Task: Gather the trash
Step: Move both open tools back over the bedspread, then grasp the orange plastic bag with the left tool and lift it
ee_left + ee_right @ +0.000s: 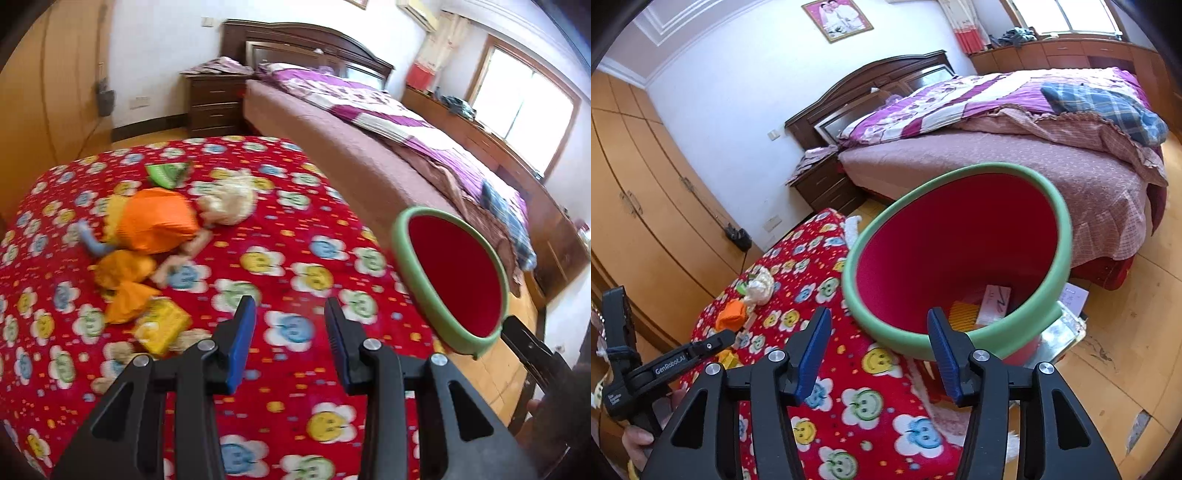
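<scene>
Right wrist view alone shows papers lying inside the tilted, green-rimmed red bin (pixel 960 258) at the table (pixel 849 406) edge, bare wood floor beyond. Left wrist view shows crumpled orange wrappers (pixel 155 221) and white tissue (pixel 229 199) on the flowered cloth. Left hand-held gripper (pixel 290 347) and right hand-held gripper (pixel 879 354) both gape, empty.

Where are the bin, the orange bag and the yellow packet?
bin (pixel 1060 206), right wrist view, green rim
orange bag (pixel 155 225), left wrist view, middle of it
yellow packet (pixel 162 325), left wrist view, top face
</scene>
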Demonstrator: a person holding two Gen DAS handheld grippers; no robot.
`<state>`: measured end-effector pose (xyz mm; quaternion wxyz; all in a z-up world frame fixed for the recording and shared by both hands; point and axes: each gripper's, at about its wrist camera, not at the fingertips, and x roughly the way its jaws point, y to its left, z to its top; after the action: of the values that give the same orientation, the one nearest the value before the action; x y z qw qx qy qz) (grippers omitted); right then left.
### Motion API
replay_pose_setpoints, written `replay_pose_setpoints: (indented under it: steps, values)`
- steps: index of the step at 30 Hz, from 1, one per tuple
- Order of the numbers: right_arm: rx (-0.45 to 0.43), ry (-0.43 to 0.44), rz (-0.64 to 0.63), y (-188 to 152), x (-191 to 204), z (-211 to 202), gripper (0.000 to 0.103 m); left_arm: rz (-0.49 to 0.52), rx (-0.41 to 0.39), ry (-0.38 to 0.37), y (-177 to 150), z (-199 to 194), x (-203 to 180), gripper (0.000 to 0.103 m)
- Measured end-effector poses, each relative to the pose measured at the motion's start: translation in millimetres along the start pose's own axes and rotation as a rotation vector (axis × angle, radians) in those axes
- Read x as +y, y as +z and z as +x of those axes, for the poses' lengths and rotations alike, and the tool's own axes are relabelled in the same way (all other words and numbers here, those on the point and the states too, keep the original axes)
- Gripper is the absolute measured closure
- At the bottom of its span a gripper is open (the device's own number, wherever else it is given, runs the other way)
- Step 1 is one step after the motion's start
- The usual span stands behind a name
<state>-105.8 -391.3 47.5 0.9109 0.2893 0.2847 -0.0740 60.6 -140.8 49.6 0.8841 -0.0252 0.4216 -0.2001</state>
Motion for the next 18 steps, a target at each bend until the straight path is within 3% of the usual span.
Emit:
replay_pose_setpoints:
  steps: [5, 10, 18]
  values:
    - [0.036, 0.021, -0.013, -6, 12, 9, 0.044, -0.079, -0.007, 0.078, 8, -6, 41, 0.064]
    - [0.058, 0.032, -0.038, -11, 24, 16, 0.044, -0.113, -0.007, 0.172, 15, -6, 78, 0.057]
    - [0.097, 0.033, -0.061, -18, 38, 28, 0.044, -0.13, 0.059, 0.249, 25, 20, 119, 0.055]
